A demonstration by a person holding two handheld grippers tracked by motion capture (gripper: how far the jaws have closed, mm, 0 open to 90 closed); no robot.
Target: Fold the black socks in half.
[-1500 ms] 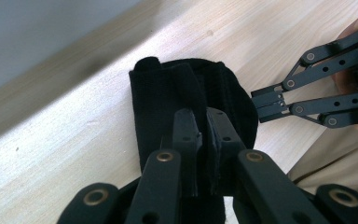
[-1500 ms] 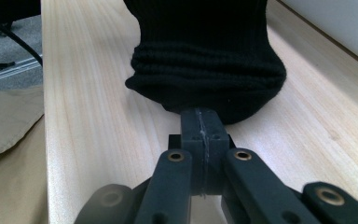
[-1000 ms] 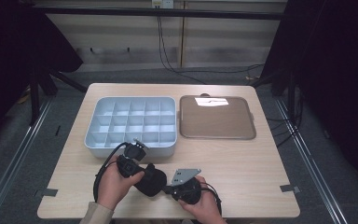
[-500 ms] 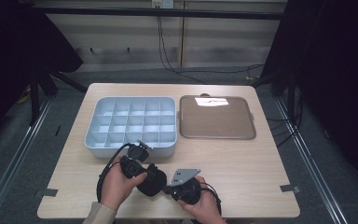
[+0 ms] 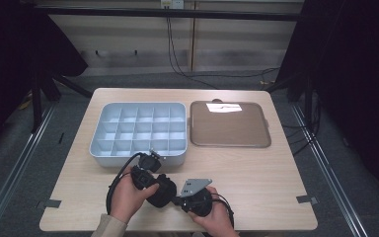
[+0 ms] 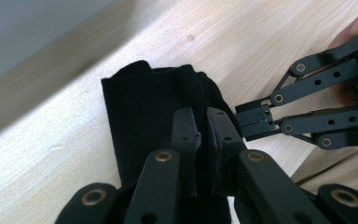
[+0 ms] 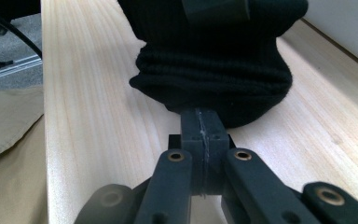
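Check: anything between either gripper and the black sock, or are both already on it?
Nothing visible stands between. The left gripper has its jaws closed on the black sock, and the right gripper is pinched shut at the sock's edge. The sock lies on the table, in front of the compartment tray.

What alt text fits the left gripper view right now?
The left gripper is pinched on a black knitted cloth lying on the pale wooden table. The right gripper comes in from the right, shut against the cloth's edge.
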